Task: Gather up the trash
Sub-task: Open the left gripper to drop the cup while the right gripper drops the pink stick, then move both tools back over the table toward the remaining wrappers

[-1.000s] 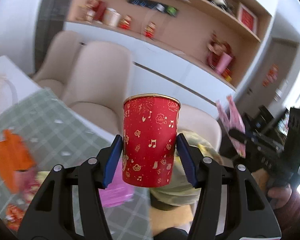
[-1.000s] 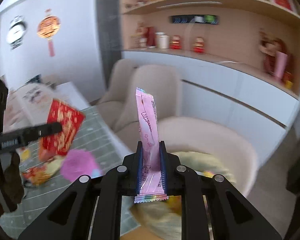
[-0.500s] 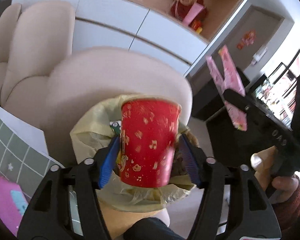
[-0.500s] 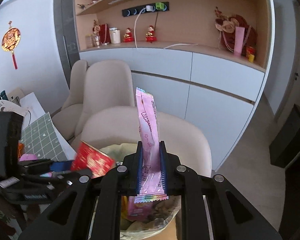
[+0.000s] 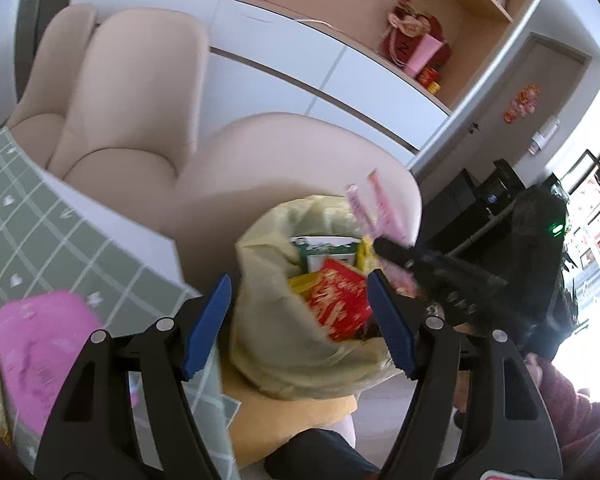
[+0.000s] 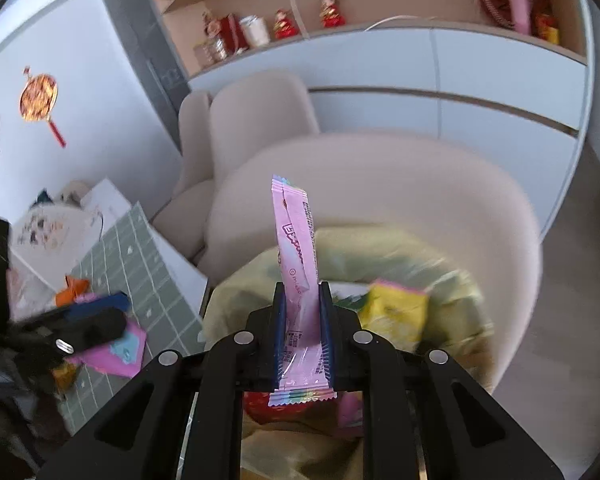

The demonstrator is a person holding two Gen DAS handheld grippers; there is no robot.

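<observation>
A yellow trash bag stands open beside the table, holding several wrappers. The red paper cup lies inside it on the other trash. My left gripper is open and empty just above the bag's mouth. My right gripper is shut on a long pink wrapper, held upright over the same bag. The pink wrapper also shows in the left wrist view, over the bag's far rim. The red cup shows under the right gripper.
A green checked mat covers the table at left, with a pink wrapper on it. More trash lies on the mat, including an orange piece. Beige chairs stand behind the bag.
My left gripper opened and let the red cup drop into the bag. My right gripper moved down over the bag with the pink wrapper still held.
</observation>
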